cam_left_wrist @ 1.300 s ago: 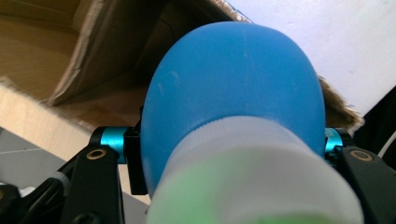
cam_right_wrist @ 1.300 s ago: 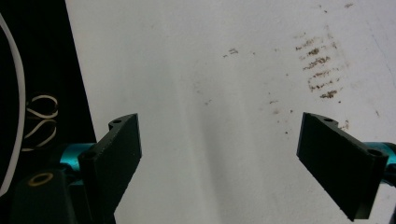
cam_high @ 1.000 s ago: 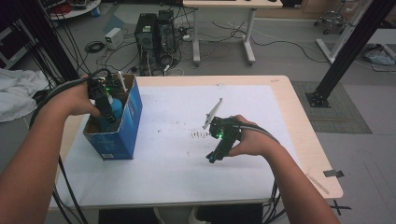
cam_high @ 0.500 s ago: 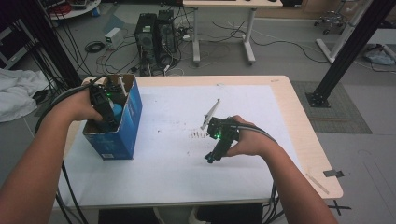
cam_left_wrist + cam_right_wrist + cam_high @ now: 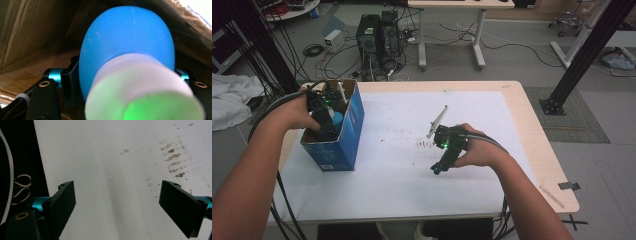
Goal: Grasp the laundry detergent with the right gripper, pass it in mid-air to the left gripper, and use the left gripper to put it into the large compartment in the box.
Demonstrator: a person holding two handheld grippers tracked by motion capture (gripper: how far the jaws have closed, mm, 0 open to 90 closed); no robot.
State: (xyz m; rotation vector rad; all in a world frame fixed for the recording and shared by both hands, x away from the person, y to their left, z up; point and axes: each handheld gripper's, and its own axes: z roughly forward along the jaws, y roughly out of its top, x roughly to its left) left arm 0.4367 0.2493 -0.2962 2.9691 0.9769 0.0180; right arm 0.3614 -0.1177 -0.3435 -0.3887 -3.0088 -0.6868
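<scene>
Blue bottle (image 5: 127, 50) gripped by left jaws inside box (image 5: 352, 125), right jaws apart over stained white tabletop (image 5: 387, 185)

1. High view: even overhead light; the white sheet (image 5: 397, 165) is bright, with soft, short shadows; the floor beyond the desk's far edge is dimmer.
2. Left gripper view: the bottle (image 5: 130, 57) is very close and blurred; green glow on its cap (image 5: 142, 100); the box (image 5: 32, 32) interior is dim.
3. Right gripper view: sharp, evenly lit; faint grey shadow band on the sheet.
</scene>
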